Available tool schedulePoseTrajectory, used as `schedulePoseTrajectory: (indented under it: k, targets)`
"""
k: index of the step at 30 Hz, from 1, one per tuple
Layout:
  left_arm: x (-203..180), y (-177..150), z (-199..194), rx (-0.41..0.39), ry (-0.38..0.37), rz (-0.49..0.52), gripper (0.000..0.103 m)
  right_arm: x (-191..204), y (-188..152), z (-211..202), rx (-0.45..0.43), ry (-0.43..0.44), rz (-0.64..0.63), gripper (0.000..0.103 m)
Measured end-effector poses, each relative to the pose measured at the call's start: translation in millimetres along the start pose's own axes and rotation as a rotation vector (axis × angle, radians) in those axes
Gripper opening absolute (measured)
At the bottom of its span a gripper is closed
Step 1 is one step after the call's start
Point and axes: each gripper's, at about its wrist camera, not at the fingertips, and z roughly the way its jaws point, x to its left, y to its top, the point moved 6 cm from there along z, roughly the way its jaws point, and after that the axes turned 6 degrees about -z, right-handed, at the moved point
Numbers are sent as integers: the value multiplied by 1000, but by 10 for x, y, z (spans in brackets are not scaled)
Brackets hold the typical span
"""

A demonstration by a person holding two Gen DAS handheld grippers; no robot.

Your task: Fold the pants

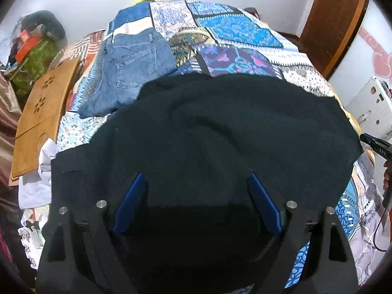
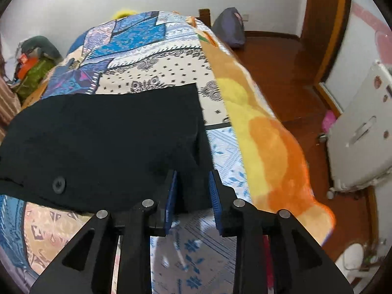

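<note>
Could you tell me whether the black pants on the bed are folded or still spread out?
Spread out: the black pants lie as one broad sheet across the bedspread; folded layers cannot be told.

Even indoor light, no glare; strong fisheye bending, dark vignette corners; right-wrist view's right side motion-smeared.

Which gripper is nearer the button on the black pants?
Right. The right gripper sits at the pants' edge beside the button; the left gripper hovers mid-fabric, no button in its view.

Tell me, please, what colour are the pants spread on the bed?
Black pants, clearest in the right wrist view.
</note>
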Motion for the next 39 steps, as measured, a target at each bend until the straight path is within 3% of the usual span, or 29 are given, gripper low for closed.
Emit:
schedulePoseTrajectory:
  k: [3, 7, 11, 15, 19, 21, 24, 30, 34, 36, 37, 39]
  targets:
    - [182, 91, -132, -44, 3, -45, 86, 95, 203, -181, -47, -34, -69, 28]
    - [551, 210, -326, -108, 31, -98, 86, 456, 618, -439, -162, 14, -147, 43]
    - [1081, 317, -440, -146, 107, -146, 86, 1079, 1056, -555, -239, 118, -249, 47]
    - [1640, 389, -443, -154, 142, -215, 86, 1808, 1386, -474, -261, 251, -351, 50]
    - [2140, 418, -342, -137, 162, -278, 76, 2533, 1572, -233, -221, 366, -457, 50]
    - [2312, 413, -226, -105, 151, -304, 69, 2824, 1602, -97, -199, 405, -506, 50]
    - [2517, 361, 10, -46, 105, -350, 65, 3240, 1637, 137, -157, 440, -576, 50]
    - [2473, 175, 484, 81, 2, -380, 65, 3918, 1650, 561, -22, 504, -696, 50]
    - [2370, 118, 672, 111, -28, -361, 61, 4211, 1578, 834, 106, 569, -739, 50]
    - [2294, 123, 674, 99, -59, -334, 39, 4308, 1481, 931, 178, 600, -758, 46]
    - [2269, 129, 660, 92, -52, -321, 37, 4328, 1464, 926, 166, 597, -770, 42]
    - [2227, 147, 596, 54, -10, -275, 23, 4375, 1427, 914, 140, 566, -820, 20]
